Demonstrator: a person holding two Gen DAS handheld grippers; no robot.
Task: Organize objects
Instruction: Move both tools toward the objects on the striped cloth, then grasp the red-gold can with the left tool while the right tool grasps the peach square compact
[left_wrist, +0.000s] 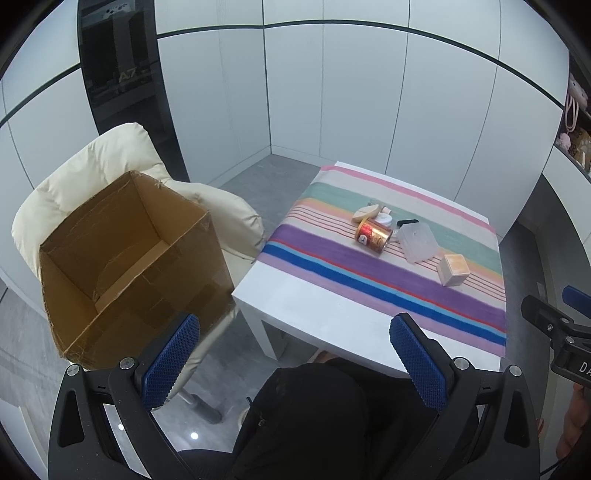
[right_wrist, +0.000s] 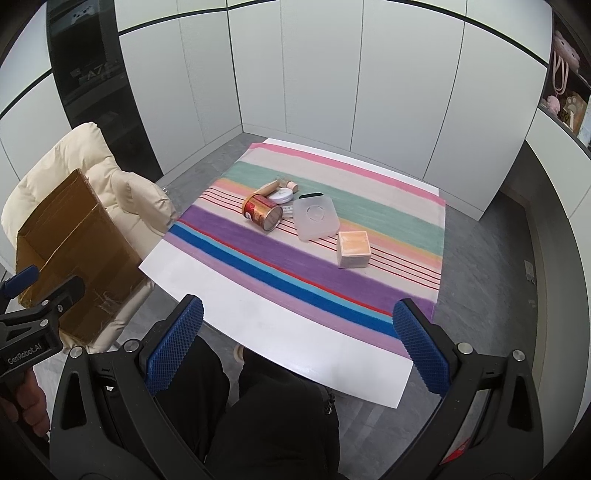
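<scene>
Both my left hand-held gripper (left_wrist: 295, 363) and right hand-held gripper (right_wrist: 299, 347) hang spread and empty; I should reach for the tipped can (right_wrist: 263, 213) mid-surface (right_wrist: 236, 306), then carry it to the cardboard box (left_wrist: 129, 258)

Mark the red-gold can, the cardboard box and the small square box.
red-gold can (right_wrist: 263, 213), right wrist view, side wall.
cardboard box (left_wrist: 122, 236), left wrist view, inner wall.
small square box (right_wrist: 354, 244), right wrist view, top face.

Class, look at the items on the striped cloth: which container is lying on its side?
The red-and-gold can. It lies tipped over with its round end facing the camera, while the clear box lies flat and the small cube box rests on its base.
</scene>
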